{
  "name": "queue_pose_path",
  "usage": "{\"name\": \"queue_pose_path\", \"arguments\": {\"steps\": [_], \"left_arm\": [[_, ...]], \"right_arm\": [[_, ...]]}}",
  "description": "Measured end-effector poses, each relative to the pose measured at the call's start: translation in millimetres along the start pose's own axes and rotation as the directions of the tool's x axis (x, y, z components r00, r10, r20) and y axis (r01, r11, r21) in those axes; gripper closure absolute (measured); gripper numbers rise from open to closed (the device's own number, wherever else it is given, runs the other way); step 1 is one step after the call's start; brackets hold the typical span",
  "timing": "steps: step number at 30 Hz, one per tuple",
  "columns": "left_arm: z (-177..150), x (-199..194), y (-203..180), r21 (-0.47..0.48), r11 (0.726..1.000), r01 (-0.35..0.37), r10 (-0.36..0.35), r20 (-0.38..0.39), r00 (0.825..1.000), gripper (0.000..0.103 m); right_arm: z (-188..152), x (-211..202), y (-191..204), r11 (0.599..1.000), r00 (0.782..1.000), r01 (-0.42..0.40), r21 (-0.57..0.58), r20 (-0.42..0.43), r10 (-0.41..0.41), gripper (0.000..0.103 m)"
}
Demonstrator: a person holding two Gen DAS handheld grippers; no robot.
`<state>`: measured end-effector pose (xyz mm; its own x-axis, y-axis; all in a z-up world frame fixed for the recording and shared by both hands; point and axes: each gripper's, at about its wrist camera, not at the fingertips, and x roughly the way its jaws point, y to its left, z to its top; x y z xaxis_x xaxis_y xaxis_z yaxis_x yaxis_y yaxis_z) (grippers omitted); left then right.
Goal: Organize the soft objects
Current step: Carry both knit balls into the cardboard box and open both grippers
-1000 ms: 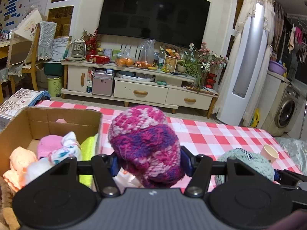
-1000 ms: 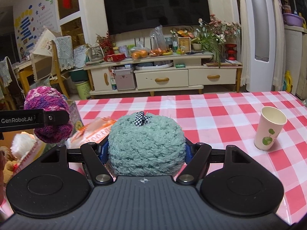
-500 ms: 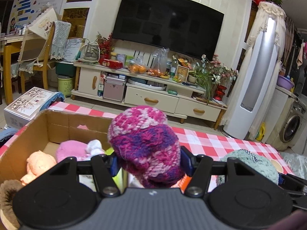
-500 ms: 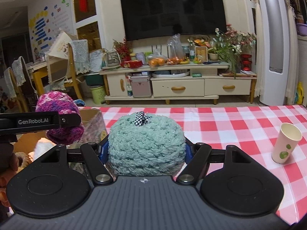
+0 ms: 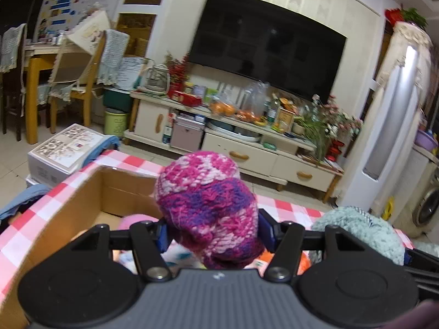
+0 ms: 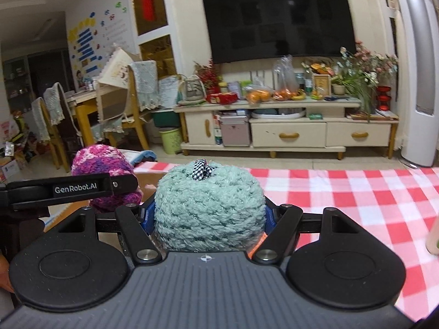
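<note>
While carried above the checkered tablecloth (image 6: 356,200), poised over the open cardboard box (image 5: 90,200), below and left. Nearer to it: left gripper (image 5: 211,233), clamped narrowly on the pink-purple knit hat (image 5: 208,205). Alongside on the right: right gripper (image 6: 208,216), closed wider around the teal knit hat (image 6: 208,205).

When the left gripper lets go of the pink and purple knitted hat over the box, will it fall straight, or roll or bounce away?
The pink and purple knitted hat bulges around the left gripper, so it is probably soft and light. Thick yarn should land without a bounce. Its rounded shape might let it tumble slightly, but the cardboard box walls would likely stop it.
</note>
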<state>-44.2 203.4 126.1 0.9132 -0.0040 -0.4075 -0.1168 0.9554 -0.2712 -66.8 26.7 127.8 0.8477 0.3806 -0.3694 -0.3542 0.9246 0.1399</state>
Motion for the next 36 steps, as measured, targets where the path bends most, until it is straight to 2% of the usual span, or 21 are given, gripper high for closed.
{"name": "queue_pose_path", "arguments": {"steps": [8,14,27,31,32,34,36], "left_arm": [[14.1,5.6,40.2,-0.111,0.990,-0.083,0.085,0.014,0.996,0.042],[19.9,12.3,60.7,-0.155,0.978,-0.140,0.145,0.018,0.989,0.042],[20.8,22.7,76.6,-0.196,0.966,-0.170,0.171,-0.013,0.985,0.043],[21.1,25.1,75.1,-0.199,0.965,-0.173,0.172,-0.025,0.985,0.042],[20.9,25.7,74.8,-0.199,0.963,-0.180,0.178,-0.028,0.984,0.042],[22.5,27.3,76.4,-0.201,0.964,-0.177,0.173,-0.034,0.984,0.041],[22.1,27.4,75.8,-0.203,0.965,-0.169,0.165,-0.036,0.986,0.037]], "right_arm": [[16.9,27.7,27.7,0.996,0.997,-0.083,-0.034,0.006,0.083,0.016],[22.4,56.8,45.5,0.989,0.992,-0.127,-0.078,-0.003,0.128,0.015],[18.9,106.3,59.9,0.965,0.977,-0.208,-0.158,-0.084,0.197,0.014],[15.1,117.9,70.6,0.949,0.965,-0.252,-0.189,-0.120,0.233,0.008],[13.5,119.1,73.1,0.945,0.964,-0.256,-0.203,-0.123,0.234,0.004],[11.1,120.1,77.5,0.940,0.967,-0.244,-0.237,-0.127,0.220,0.004],[9.2,115.9,77.0,0.941,0.968,-0.240,-0.240,-0.131,0.214,0.003]]}}
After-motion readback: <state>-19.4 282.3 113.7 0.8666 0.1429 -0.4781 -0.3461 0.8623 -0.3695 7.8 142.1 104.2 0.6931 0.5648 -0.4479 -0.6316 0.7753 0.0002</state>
